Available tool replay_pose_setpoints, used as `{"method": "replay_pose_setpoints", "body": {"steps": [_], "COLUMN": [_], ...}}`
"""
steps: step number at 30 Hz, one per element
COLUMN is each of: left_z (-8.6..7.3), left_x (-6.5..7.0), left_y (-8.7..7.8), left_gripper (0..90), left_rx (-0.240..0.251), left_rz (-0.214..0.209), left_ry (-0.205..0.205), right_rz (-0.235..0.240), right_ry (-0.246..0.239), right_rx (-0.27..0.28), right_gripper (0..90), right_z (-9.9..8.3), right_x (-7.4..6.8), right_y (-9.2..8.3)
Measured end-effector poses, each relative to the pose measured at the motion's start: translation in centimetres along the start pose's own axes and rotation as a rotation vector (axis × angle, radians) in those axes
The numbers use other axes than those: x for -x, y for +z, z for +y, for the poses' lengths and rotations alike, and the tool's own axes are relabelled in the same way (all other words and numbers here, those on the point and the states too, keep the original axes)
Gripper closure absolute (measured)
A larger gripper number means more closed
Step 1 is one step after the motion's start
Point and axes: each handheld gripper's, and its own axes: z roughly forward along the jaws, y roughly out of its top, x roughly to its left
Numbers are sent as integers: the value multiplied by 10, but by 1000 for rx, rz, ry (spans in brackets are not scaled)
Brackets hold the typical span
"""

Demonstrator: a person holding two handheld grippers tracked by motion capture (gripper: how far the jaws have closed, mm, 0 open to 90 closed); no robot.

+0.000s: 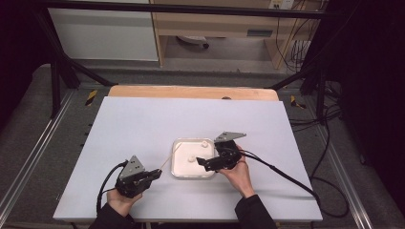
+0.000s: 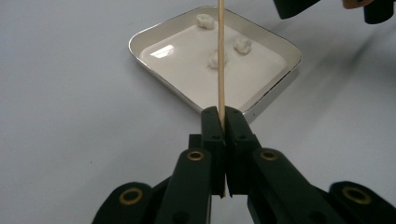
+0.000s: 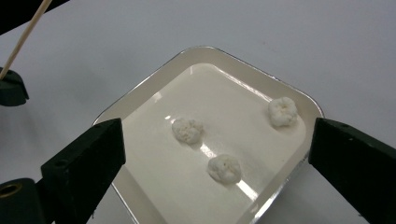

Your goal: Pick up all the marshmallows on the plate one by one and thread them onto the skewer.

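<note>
Nearest the person, at about seven o'clock on the white table (image 1: 143, 119), the left hand (image 1: 119, 200) held the left gripper (image 1: 155, 174), its jaws closed tight on a thin wooden stick (image 2: 221, 56). In the left gripper view the stick ran straight up from between the jaws toward twelve o'clock, passing over the near corner of the tray (image 2: 140, 44) and across the white lumps inside it. In the high view the stick slanted from the gripper toward one o'clock, its tip near the tray's left rim.

At about five o'clock on the table, the right hand (image 1: 239, 174) held the right gripper (image 1: 203, 164) over the right side of the tray, its jaws spread wide. In the right gripper view the two black jaws stood at the lower left and lower right, with the tray between and beyond them.

The square white tray sat just short of the table's middle, between the two grippers. Three small white lumps lay in it, apart from one another: one (image 3: 224, 168) nearest the right gripper's camera, one (image 3: 187, 129) toward eleven o'clock of that, and one (image 3: 282, 111) toward one o'clock by the far rim.

Beyond the white table top, a strip of wood (image 1: 191, 92) showed along its far edge.
</note>
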Motion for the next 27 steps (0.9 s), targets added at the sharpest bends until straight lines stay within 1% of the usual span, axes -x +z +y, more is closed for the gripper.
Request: {"method": "replay_pose_setpoints", "body": {"steps": [2,3,4,6,7,8,9,10,11,13,14,15,17,19,20,22,24,25,27], "left_z": [0,0,0,-1,-1,-1,-1,-1,-1,-1,-1,-2,-2,-2,-2,-2,-2,-2,-2], "left_x": [-1,-1,-2,-2,-2,-2,-2,-2,-2,-2,-2,-1,-1,0,0,0,0,0,0], "left_y": [0,0,0,-1,-1,-1,-1,0,0,1,1,2,2,3,3,4,4,4,4], "left_gripper": [879,879,879,879,879,879,879,879,879,879,879,879,879,879,879,879,879,879,879], "left_rx": [-1,6,9,11,9,9,14,13,10,11,8,8,4,4,2,3,1,-1,2], "left_rz": [-1,1,-1,-1,0,0,2,-1,-1,1,-2,-1,-4,-5,-4,-5,-3,-6,-5], "left_ry": [0,-2,-6,-10,-10,-11,-11,-10,-9,-7,-8,-8,-4,-5,-5,-6,-4,-4,-3], "right_rz": [7,6,13,30,30,42,42,58,58,54,57,57,56,49,43,43,45,41,38], "right_ry": [5,-1,-8,-4,-15,-27,-27,-25,-25,-41,-44,-44,-45,-55,-66,-65,-73,-85,-90], "right_rx": [-8,-13,-21,-30,-35,-48,-48,-59,-59,-73,-78,-78,-85,-95,-99,-96,-94,-94,-92], "right_gripper": [82,100,124,171,195,258,258,297,297,337,379,379,413,440,474,488,525,544,555], "right_z": [3,4,5,7,7,7,7,7,7,5,3,3,1,-1,-2,-3,-4,-5,-6], "right_x": [0,-1,-2,-3,-4,-7,-7,-8,-8,-10,-10,-10,-10,-10,-10,-11,-11,-11,-11], "right_y": [8,12,16,24,28,33,33,38,38,42,45,45,48,51,53,53,55,56,56]}}
